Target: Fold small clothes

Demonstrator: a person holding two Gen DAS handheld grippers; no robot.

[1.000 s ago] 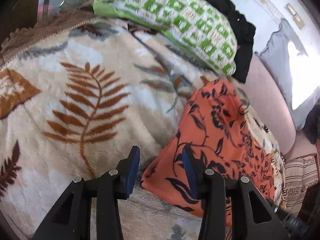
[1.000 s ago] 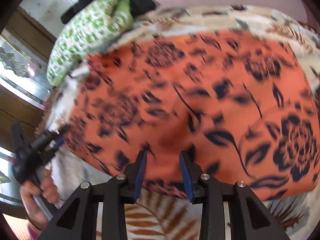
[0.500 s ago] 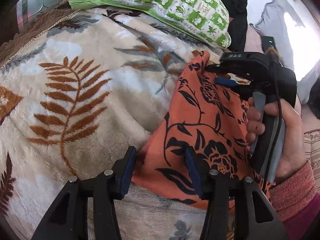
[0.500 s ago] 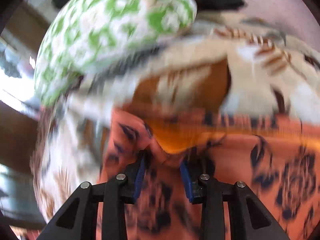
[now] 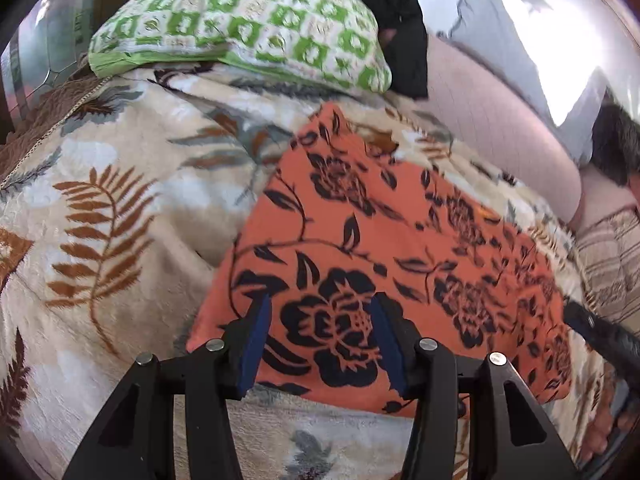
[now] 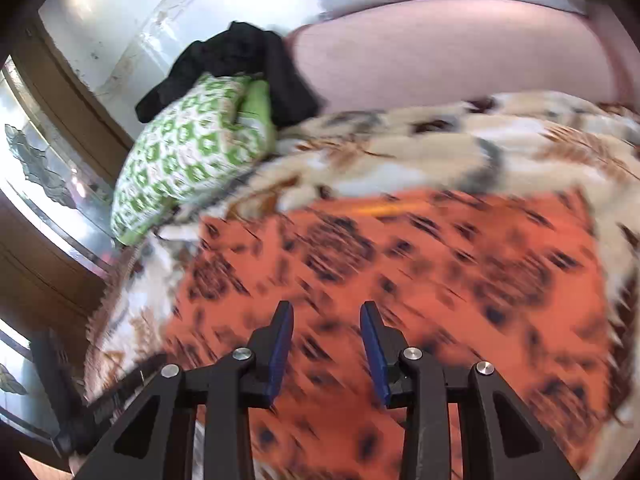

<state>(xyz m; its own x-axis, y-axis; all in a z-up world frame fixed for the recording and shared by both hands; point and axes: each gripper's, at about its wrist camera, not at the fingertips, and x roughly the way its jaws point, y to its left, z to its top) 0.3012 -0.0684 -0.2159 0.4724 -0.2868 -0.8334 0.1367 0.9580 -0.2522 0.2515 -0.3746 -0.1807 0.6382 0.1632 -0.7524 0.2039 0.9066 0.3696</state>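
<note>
An orange cloth with a black flower print lies flat on a cream blanket with brown fern leaves. My left gripper is open, its blue pads just above the cloth's near left corner, holding nothing. My right gripper is open and empty above the cloth; that view is blurred by motion. The right tool's black body shows at the right edge of the left wrist view.
A green and white patterned pillow lies at the head of the bed with a black garment behind it. A pink cushion lies to the right. Wooden window frames and glass stand beside the bed.
My right gripper held a fold of the orange cloth half a second ago; it has let go and drawn back. The cloth now lies flat. My left gripper moved over its corner.
</note>
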